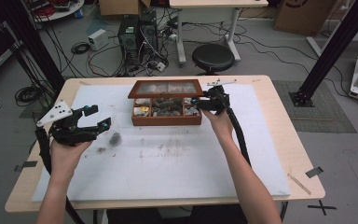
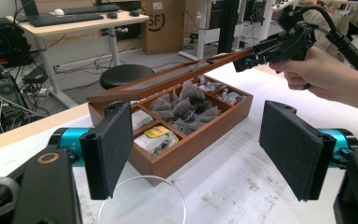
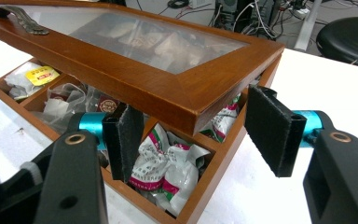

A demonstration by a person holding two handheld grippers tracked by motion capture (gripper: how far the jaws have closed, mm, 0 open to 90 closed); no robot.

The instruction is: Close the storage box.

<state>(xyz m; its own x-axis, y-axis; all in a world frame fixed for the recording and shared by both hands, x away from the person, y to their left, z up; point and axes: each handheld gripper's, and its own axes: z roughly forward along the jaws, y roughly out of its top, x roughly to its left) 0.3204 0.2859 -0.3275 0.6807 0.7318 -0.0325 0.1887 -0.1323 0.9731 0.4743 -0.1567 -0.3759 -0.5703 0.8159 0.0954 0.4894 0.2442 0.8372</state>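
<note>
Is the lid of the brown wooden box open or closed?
Open partway. The glass-paned wooden lid is lifted above the brown wooden box, leaving a gap that shows tea bags inside.

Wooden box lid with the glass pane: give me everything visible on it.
The brown wooden lid with a glass pane is a reddish-brown frame with mitred corners around a clear panel; sachets show through it. A dark metal handle sits on its front rail. It is raised and tilted, partly open over the compartmented wooden tea box at the table's far middle. The right gripper is at its right front corner, jaws open and straddling the corner; whether a pad touches the wood cannot be told.
</note>
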